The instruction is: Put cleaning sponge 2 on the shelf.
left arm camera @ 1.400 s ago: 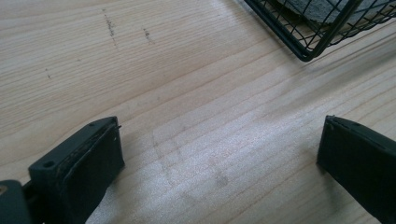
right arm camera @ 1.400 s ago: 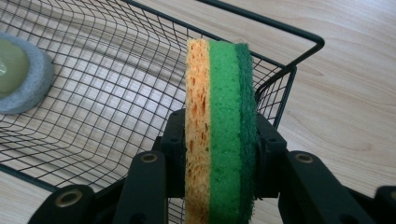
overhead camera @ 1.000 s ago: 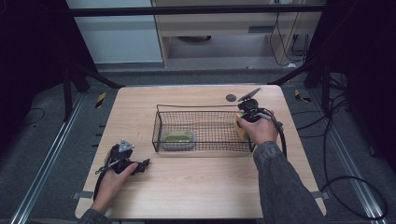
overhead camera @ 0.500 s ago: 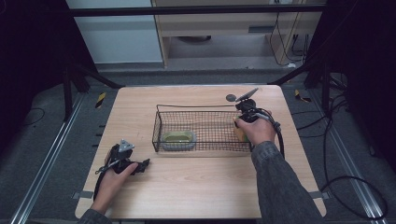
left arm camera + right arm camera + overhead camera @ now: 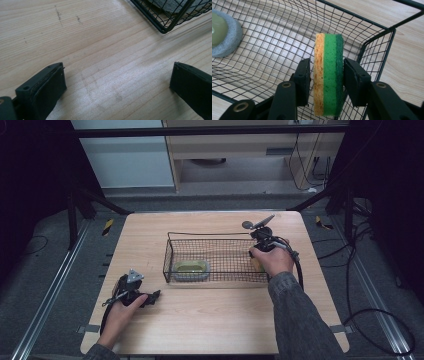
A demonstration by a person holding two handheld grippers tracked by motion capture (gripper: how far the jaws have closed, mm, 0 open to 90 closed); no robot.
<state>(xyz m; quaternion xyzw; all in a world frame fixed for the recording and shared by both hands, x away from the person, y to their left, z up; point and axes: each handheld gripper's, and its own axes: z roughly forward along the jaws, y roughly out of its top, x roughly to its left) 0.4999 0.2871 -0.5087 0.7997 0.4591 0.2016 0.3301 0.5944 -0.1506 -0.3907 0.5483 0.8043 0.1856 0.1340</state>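
A sponge [image 5: 328,75] with yellow, light green and dark green layers stands on edge inside the right end of a black wire basket [image 5: 215,236]. My right gripper [image 5: 327,62] reaches down into that basket end with the sponge between its jaws. The jaws have just been opening, and a thin gap shows beside the left pad [image 5: 303,77]. In the high view a hand covers most of this gripper [image 5: 259,255]. My left gripper [image 5: 152,296] lies on the table at the front left, open, with bare wood between its jaws [image 5: 117,72].
A grey oval pad with a pale green top [image 5: 191,269] lies in the basket's left half. A small dark disc [image 5: 247,225] sits on the wooden table [image 5: 200,320] behind the basket. The basket's front corner [image 5: 163,30] is just ahead of the left gripper.
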